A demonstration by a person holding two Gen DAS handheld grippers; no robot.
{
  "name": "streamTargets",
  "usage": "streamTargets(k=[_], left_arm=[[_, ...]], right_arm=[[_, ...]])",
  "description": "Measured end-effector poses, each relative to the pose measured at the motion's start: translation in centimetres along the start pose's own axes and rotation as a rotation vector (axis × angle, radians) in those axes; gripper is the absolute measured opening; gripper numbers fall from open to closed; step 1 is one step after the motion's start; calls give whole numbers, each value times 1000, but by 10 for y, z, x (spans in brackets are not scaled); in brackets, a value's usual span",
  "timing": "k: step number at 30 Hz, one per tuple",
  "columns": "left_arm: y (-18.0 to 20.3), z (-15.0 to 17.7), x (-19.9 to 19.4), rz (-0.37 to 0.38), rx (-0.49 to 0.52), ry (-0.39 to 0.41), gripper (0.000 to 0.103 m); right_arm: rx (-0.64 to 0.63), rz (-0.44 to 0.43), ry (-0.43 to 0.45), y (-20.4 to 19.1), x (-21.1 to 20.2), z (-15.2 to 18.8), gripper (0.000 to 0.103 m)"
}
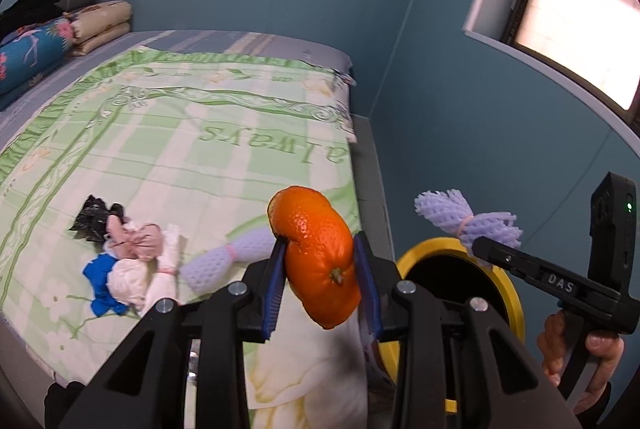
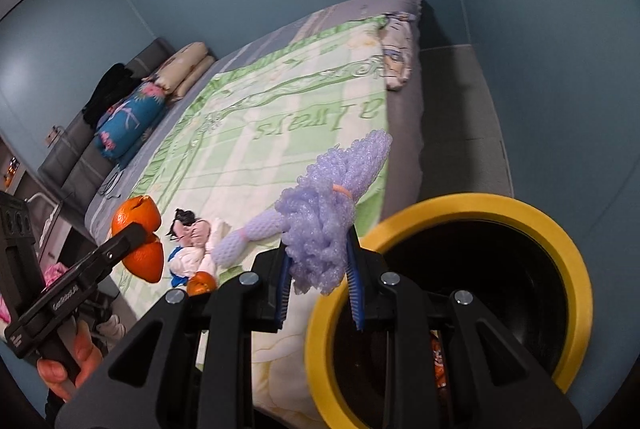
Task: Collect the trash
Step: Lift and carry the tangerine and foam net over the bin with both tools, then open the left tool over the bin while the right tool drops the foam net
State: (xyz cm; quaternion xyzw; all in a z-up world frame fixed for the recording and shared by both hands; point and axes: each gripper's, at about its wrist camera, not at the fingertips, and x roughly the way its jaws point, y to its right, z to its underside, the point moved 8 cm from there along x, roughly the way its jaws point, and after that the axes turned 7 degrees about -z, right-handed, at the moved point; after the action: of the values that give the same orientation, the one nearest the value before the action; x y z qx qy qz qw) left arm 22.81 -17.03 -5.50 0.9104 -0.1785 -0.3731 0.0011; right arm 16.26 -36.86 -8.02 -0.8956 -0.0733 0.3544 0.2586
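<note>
My left gripper is shut on an orange peel, held above the bed's near edge; it also shows in the right wrist view. My right gripper is shut on a purple foam fruit net, held over the rim of the yellow-rimmed black bin. In the left wrist view the net hangs just above the bin. On the green blanket lie a second purple foam net, a pile of white, pink, blue and black scraps, and a small orange peel piece.
The bin stands on the floor beside the bed's right edge and holds some trash. Pillows and dark clothing are at the bed's far left. Blue walls surround the bed, with a window at the upper right.
</note>
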Motion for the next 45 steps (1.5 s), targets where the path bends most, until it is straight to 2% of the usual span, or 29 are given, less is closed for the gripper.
streamTargets(k=[12, 17, 35, 45], left_arm=[[53, 25, 16, 48, 114, -61, 31], [75, 37, 25, 54, 195, -87, 32], [129, 87, 69, 162, 289, -235, 32], [139, 101, 76, 195, 307, -264, 33]], right_arm=[[63, 88, 13, 42, -10, 8, 23], [96, 98, -1, 53, -8, 14, 23], [199, 105, -76, 93, 13, 37, 24], [236, 93, -50, 104, 6, 34, 29]])
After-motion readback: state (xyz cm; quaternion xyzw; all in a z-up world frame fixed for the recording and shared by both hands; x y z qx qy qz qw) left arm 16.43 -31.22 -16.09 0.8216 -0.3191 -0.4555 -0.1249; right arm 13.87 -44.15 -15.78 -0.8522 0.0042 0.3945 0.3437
